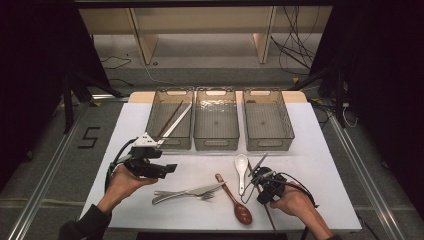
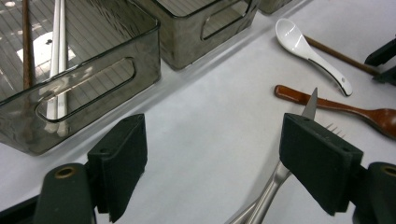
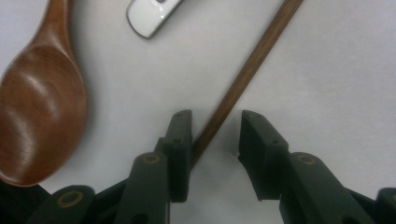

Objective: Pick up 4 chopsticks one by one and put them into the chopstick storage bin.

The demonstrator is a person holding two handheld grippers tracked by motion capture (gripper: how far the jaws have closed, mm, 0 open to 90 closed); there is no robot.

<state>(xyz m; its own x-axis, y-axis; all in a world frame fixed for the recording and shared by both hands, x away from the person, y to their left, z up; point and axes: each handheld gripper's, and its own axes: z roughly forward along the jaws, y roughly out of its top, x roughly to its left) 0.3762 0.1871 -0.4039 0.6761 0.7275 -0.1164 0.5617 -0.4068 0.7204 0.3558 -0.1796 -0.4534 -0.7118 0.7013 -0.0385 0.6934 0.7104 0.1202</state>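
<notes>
White table (image 1: pixel 310 150), brown chopstick (image 3: pixel 247 70) (lower end hidden) between right claw (image 3: pixel 215 135).

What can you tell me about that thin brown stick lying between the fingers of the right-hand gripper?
The brown chopstick is a slim, straight rod that looks like dark wood, lying flat on the white table. It runs slantwise between the right gripper, whose fingers straddle it without clamping; it lies close against one of them. The handle end of the white spoon lies near it, apart.
</notes>
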